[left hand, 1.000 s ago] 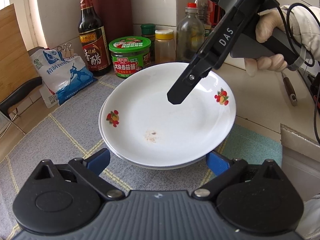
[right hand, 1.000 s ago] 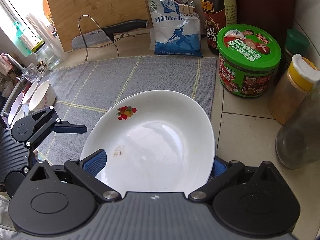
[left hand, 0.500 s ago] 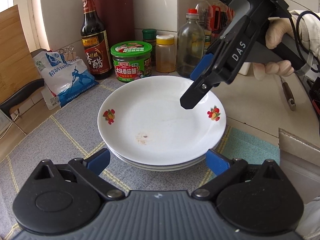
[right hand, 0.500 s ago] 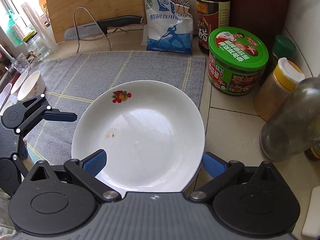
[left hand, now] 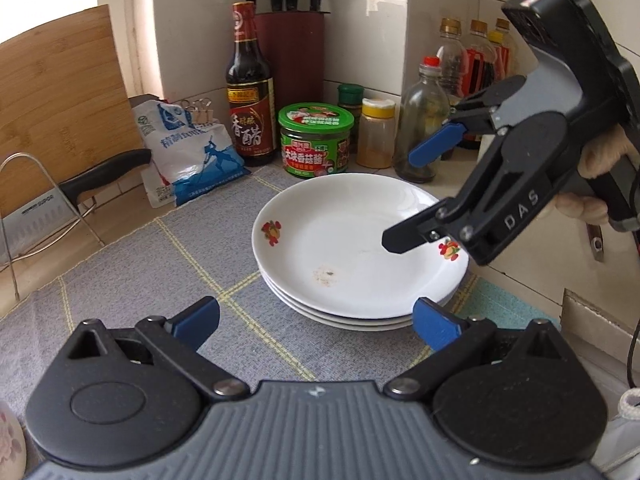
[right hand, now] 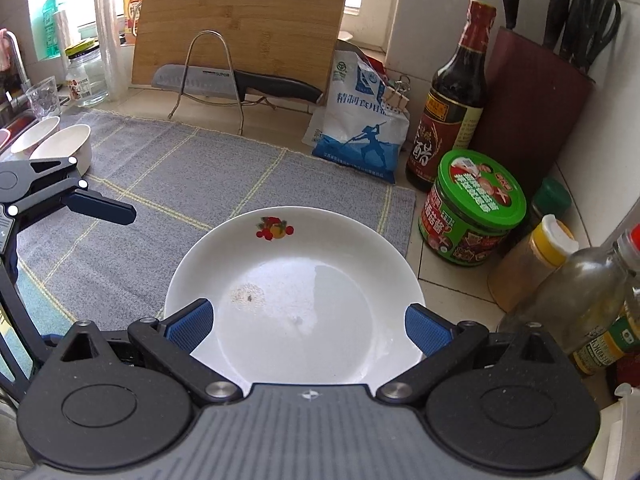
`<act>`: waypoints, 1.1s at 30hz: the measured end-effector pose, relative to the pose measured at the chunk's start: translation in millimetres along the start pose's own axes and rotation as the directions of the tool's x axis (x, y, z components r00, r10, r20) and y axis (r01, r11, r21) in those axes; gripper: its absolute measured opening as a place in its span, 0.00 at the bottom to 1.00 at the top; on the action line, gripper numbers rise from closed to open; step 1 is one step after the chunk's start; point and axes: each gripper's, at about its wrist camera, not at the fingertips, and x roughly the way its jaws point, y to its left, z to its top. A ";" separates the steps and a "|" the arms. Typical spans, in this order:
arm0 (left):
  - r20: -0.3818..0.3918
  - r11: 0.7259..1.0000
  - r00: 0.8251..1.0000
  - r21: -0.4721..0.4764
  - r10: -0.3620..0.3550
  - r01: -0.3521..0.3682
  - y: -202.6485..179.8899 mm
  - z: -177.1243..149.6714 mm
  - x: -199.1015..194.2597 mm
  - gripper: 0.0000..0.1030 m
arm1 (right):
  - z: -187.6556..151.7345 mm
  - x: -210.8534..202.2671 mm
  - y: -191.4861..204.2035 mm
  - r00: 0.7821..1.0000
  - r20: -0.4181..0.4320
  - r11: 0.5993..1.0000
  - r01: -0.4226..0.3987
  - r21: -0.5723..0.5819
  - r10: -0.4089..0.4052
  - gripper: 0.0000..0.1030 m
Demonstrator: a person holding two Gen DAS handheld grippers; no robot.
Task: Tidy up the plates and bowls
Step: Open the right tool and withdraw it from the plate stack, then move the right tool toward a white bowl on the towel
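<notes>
"DAS" in pale letters on right gripper (left hand: 400, 200), right of frame in left wrist view. "SUPOR" on knife blade (right hand: 200, 79), upper centre of right wrist view, and again on knife at far left of left wrist view. "香醋" in large white characters on vinegar bottle (left hand: 250, 100) label, upper centre. "精制食用" on blue-and-white bag (right hand: 362, 122). "大块香菇酱" on side of green jar (left hand: 316, 140), centre. Smaller print on each too fine to read.

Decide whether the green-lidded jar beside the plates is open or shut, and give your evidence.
Shut. The green-lidded jar stands upright with its lid seated flat across the rim, near the plate stack.
</notes>
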 end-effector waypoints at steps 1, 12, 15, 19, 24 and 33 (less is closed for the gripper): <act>0.005 1.000 1.000 -0.012 0.019 -0.019 1.6 0.1 -4.0 0.99 | -0.1 -0.5 4.5 1.000 0.007 1.000 0.005 -0.020 -0.005 1.00; -0.058 0.979 0.989 -0.144 0.134 -0.141 28.0 -14.1 -36.7 0.99 | 9.9 -8.6 32.5 0.992 0.081 0.989 -0.084 -0.121 0.094 1.00; -0.071 0.977 0.988 -0.155 0.136 -0.145 36.7 -23.6 -44.2 0.99 | 14.1 -11.9 45.7 0.991 0.097 0.990 -0.082 -0.118 0.094 1.00; -0.055 0.979 0.989 -0.147 0.134 -0.141 48.9 -39.5 -62.3 0.99 | 16.3 -14.4 71.1 0.989 0.107 0.990 -0.087 -0.112 0.099 1.00; -0.062 0.981 0.988 -0.125 0.139 -0.146 65.2 -67.2 -92.4 0.99 | 21.0 -9.1 113.7 0.989 0.096 0.992 -0.103 -0.077 0.110 1.00; -0.078 0.962 0.979 -0.187 0.188 -0.200 100.0 -120.5 -153.2 0.99 | 34.8 9.3 195.4 0.980 0.077 0.982 -0.178 -0.064 0.182 1.00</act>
